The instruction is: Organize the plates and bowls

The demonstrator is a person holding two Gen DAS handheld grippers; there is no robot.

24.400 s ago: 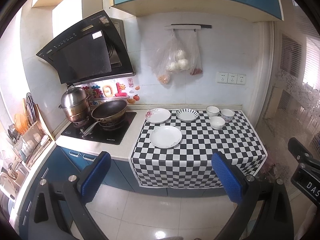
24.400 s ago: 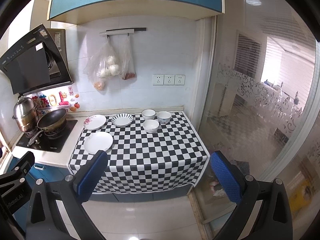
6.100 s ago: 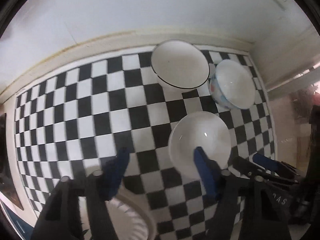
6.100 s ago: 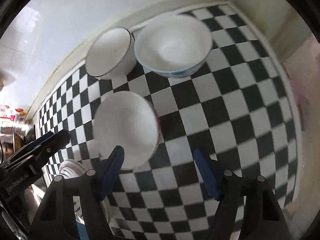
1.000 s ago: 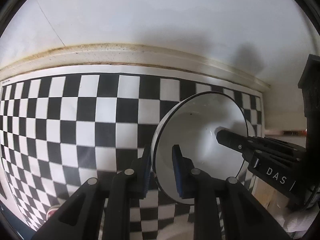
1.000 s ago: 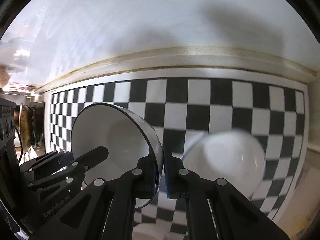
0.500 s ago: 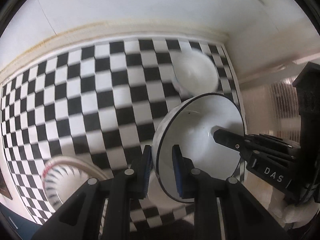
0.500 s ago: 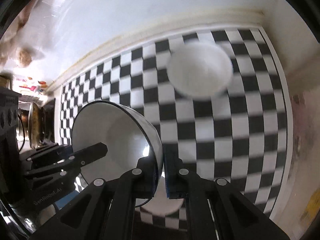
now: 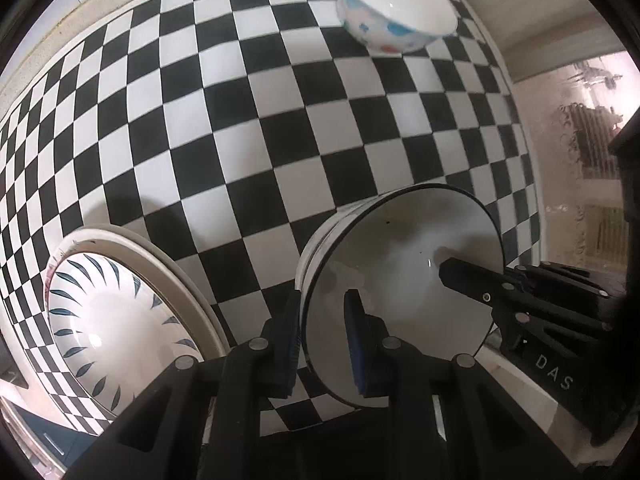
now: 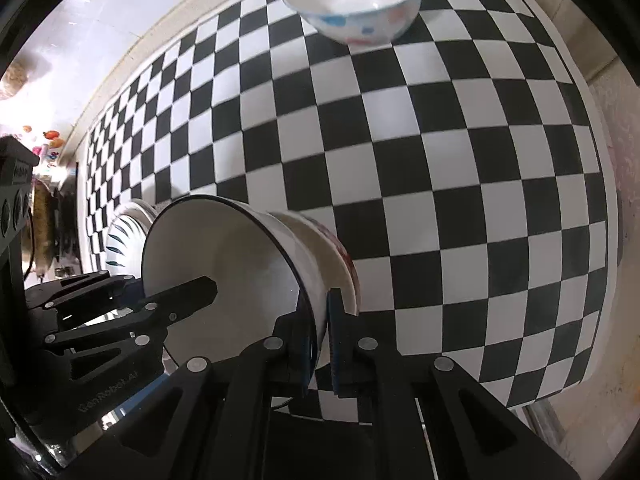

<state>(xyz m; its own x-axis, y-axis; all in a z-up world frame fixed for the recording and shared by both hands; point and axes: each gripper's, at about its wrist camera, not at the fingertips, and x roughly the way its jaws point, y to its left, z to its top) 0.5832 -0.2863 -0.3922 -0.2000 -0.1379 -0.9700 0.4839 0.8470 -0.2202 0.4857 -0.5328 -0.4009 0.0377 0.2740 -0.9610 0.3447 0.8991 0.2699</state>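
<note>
Both grippers hold one thing between them: a white ceramic bowl with a thin black rim line. The left gripper has its blue-padded fingers clamped on the near-left part of the rim, one finger inside and one outside. The right gripper pinches the opposite side of the same rim in the same way.

The black-rimmed bowl is tilted, its mouth turned toward the left wrist camera. Directly under it, and apparently touching it, sits a second white bowl with a reddish mark on its outer wall, which rests on the black-and-white checkered cloth covering the desk. From the right wrist view the held bowl looks partly nested into this lower one, though whether it is fully seated cannot be told.

The relation that matters is vertical: the lower bowl lies straight beneath the fingers, so the likely next step is to level the held bowl and settle it in, both hands sharing the load equally.

Just beside the pair, to the left, is a stack of white plates topped by one with dark blue leaf strokes. A white bowl with blue and red patches stands well apart near the wall.
</note>
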